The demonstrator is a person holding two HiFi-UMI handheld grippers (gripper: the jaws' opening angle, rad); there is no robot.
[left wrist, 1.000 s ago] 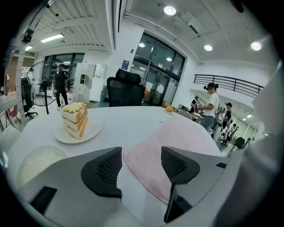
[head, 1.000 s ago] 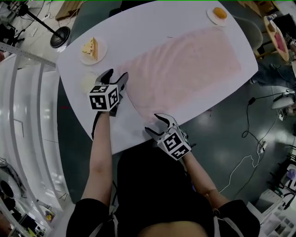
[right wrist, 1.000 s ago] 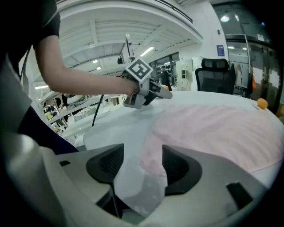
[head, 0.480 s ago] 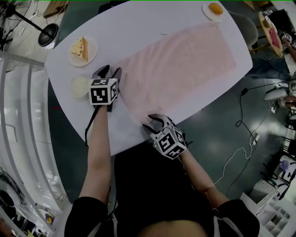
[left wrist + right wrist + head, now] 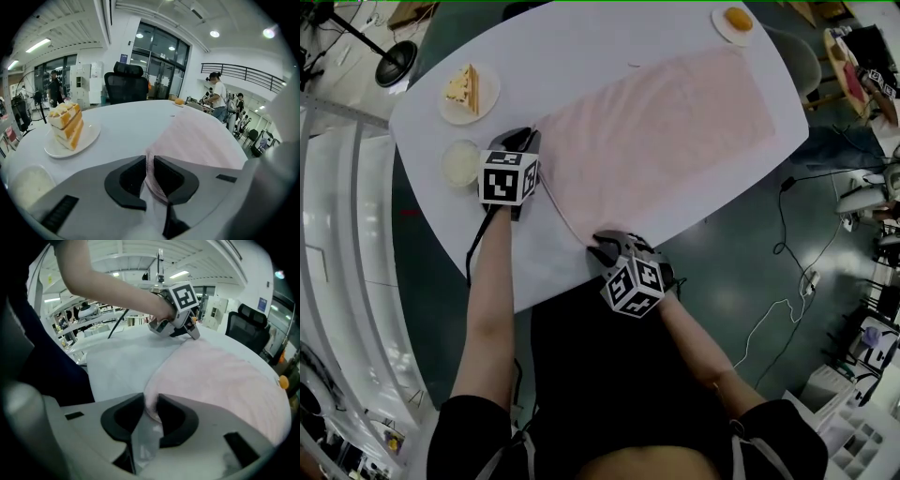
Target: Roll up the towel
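**Towel held at its near edge by both tongs**

The towel is pale pink and lies spread flat on the white worktop. It reaches from the side near the person to the far end. We see no roll in it yet, and only its near short edge is lifted a little where it is gripped.

The left tongs are at the left near corner of the towel. Their jaws have just been closing, and in the left gripper view a thin fold of the pink cloth stands between the two dark pads, which press on it from both sides. The right tongs are at the right near corner, close to the edge of the worktop. Their jaws have also just been closing, and in the right gripper view they are clamped on a small bunch of the towel's edge. Between the two tongs the near edge of the towel runs in a soft curve.

To the left of the towel a cake slice sits on a plate, apart from the cloth. A small round dish with something white in it is just beside the left tongs. At the far end, near the far corner of the towel, an orange piece lies on another small plate
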